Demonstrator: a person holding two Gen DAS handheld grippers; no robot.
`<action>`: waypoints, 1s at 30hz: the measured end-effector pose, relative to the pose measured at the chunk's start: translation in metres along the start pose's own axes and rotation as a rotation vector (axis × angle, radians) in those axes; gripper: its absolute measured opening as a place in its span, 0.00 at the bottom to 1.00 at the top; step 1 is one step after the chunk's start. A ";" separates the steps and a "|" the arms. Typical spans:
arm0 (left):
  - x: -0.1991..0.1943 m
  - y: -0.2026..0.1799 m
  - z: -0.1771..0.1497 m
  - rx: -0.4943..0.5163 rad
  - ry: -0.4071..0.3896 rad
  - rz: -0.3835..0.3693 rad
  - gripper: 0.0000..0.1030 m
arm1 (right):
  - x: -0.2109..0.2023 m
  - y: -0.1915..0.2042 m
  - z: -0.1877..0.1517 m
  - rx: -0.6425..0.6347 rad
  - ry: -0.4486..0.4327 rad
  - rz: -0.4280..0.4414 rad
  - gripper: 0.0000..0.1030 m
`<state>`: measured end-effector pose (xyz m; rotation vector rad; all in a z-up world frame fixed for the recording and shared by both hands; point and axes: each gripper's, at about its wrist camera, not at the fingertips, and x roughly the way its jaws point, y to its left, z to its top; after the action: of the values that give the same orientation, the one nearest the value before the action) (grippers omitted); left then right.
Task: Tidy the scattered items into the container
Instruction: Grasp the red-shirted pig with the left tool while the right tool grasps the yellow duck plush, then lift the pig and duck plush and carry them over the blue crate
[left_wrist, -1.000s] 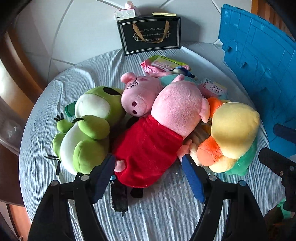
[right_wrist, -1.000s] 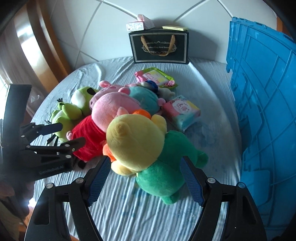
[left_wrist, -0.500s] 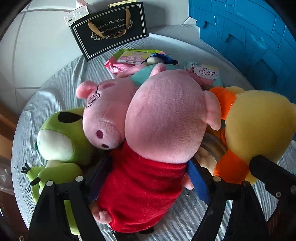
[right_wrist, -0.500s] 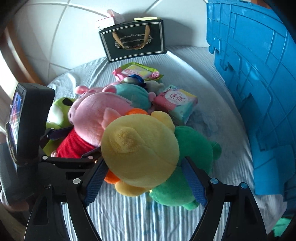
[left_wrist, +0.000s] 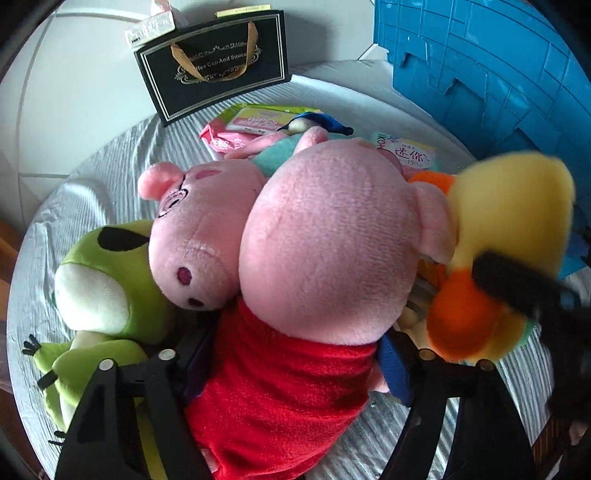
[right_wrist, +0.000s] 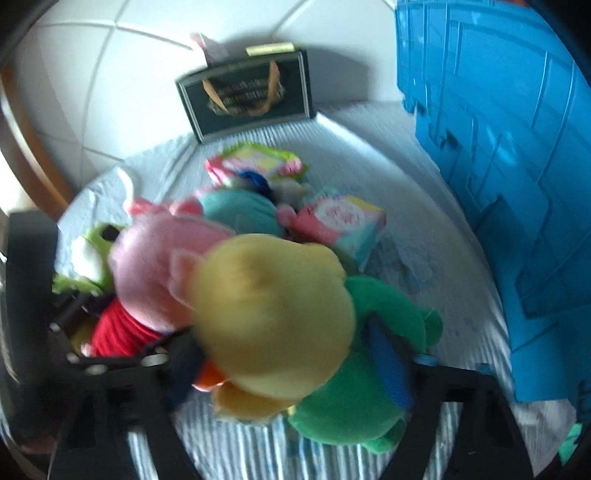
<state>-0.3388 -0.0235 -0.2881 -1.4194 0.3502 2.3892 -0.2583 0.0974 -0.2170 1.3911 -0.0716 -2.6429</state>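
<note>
While closing: left gripper (left_wrist: 291, 363) around red-dressed pig plush (left_wrist: 295, 332), right gripper (right_wrist: 284, 363) around yellow-headed plush (right_wrist: 273, 314).

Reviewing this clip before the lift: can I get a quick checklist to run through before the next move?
1. Left hand-held gripper straddles the red-dressed pig plush, jaws just closing: ok.
2. Right hand-held gripper straddles the yellow-headed green plush, jaws just closing: ok.
3. Pads pressing firmly on either toy: cannot tell.
4. Blue container within view to the right: ok.
5. Neighbouring frog plush clear of the left grip: not ok, it touches the pig.
</note>
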 end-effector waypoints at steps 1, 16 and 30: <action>-0.004 0.001 -0.001 -0.008 -0.007 -0.001 0.70 | -0.006 0.002 0.001 -0.011 -0.010 -0.010 0.61; -0.133 0.020 0.020 -0.084 -0.283 0.003 0.65 | -0.115 0.024 0.036 -0.040 -0.215 0.014 0.52; -0.246 -0.009 0.065 -0.084 -0.529 0.024 0.65 | -0.253 0.034 0.109 -0.142 -0.512 0.019 0.51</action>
<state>-0.2777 -0.0308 -0.0414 -0.7612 0.1299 2.7015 -0.2038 0.1000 0.0550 0.6449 0.0442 -2.8502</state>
